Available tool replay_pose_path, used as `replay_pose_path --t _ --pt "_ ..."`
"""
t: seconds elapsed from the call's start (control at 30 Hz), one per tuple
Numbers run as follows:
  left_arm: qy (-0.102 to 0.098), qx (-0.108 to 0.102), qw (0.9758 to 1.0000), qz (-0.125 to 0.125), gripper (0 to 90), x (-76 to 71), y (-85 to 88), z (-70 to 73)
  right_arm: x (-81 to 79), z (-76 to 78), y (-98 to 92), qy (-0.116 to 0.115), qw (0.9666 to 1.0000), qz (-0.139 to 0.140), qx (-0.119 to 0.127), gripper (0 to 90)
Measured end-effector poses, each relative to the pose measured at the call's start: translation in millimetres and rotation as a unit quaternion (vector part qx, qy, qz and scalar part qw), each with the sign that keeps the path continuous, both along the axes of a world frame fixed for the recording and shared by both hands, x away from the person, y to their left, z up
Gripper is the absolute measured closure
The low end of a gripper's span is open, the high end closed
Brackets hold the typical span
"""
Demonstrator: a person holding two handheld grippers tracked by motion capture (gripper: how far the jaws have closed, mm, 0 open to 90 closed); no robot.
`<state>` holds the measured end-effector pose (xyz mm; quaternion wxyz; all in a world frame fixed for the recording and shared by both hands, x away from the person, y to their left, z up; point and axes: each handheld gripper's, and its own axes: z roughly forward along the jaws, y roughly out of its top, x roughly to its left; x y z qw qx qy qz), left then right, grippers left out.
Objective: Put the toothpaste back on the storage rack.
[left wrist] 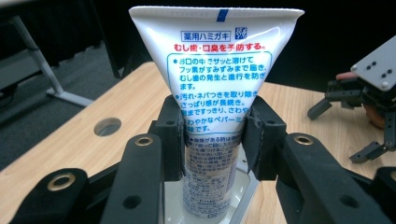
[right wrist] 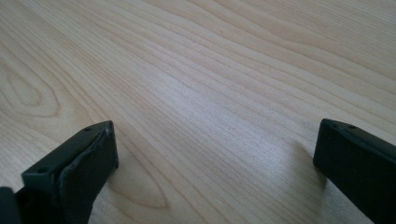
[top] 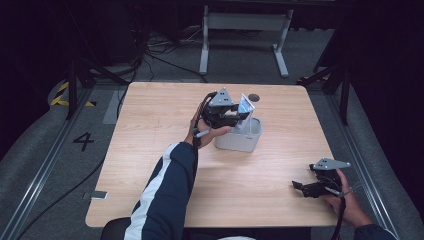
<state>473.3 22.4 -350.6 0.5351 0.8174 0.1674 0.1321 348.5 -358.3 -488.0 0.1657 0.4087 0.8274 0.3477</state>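
Observation:
A white toothpaste tube with blue and red Japanese print stands cap-down, its flat crimped end up. My left gripper is shut on the tube's middle, above a small pale grey bin near the table's centre. In the left gripper view the black pads press both sides of the tube, whose lower end reaches into the bin. My right gripper rests low over the table's near right corner, open, and in the right gripper view its jaws are wide apart over bare wood.
The light wooden table has a round cable hole just behind the bin. A metal desk frame and loose cables lie on the floor beyond the far edge. The right gripper is seen at the right of the left gripper view.

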Motion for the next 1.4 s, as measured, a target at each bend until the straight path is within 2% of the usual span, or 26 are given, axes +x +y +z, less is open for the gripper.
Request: replay_pose_path --t 0.5,0.83,1.13,1.4 --pt "0.02 0.025 0.9994 0.011 63.5 2.5 -1.0 -21.3 0.1 0.0 0.0 0.0 1.0 0.0 0.0 0.2" --pt "0.028 0.036 0.9988 0.015 63.2 2.7 -2.3 -29.1 0.0 0.0 0.0 0.0 1.0 0.0 0.0 0.2" --pt "0.033 0.06 0.9975 0.017 62.8 4.0 -3.4 -35.0 0.0 0.0 0.0 0.0 1.0 0.0 0.0 0.2" --pt "0.038 0.07 0.9967 0.019 62.5 5.3 -4.8 -38.1 0.1 0.0 -0.1 0.0 1.0 0.001 0.0 0.2"
